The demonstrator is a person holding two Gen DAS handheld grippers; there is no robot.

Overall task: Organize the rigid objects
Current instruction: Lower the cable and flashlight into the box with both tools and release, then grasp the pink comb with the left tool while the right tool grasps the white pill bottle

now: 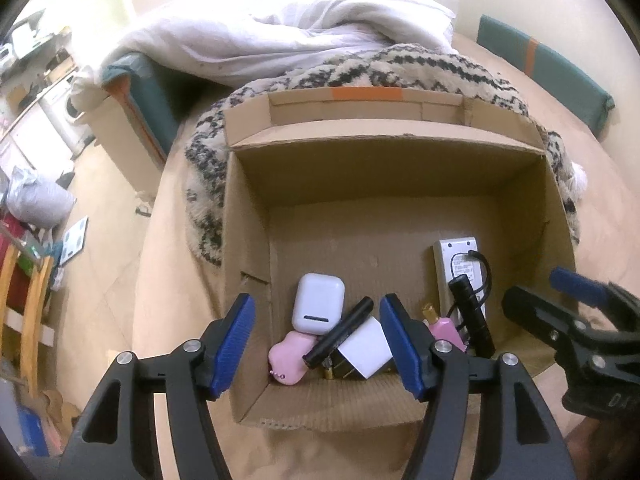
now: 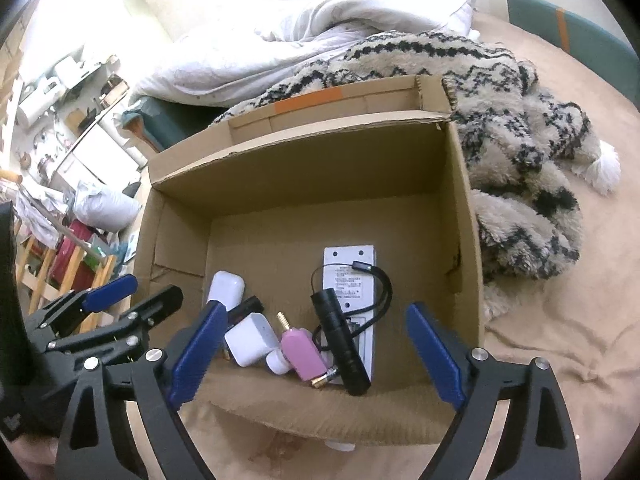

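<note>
clutter fills the floor at far left, beside a bed with a tan sheet. left gripper hovers above the near left corner of an open cardboard box, fingers apart with nothing between the pads. below the gap, on the box floor, lie a white earbud case, a pink case, a black tube set aslant over a white charger. further right in the box: a pink bottle with gold cap, a black torch with a looped cord, and a white flat unit under the torch, along the right wall.

right gripper hangs over the near edge of the box, fingers spread wide and empty; under it the charger, bottle, torch and unit rest on the cardboard. all objects sit in the near half of the box; the far half is bare cardboard. beyond the box lies a white duvet; a patterned blanket is heaped behind the box and along its right side.
</note>
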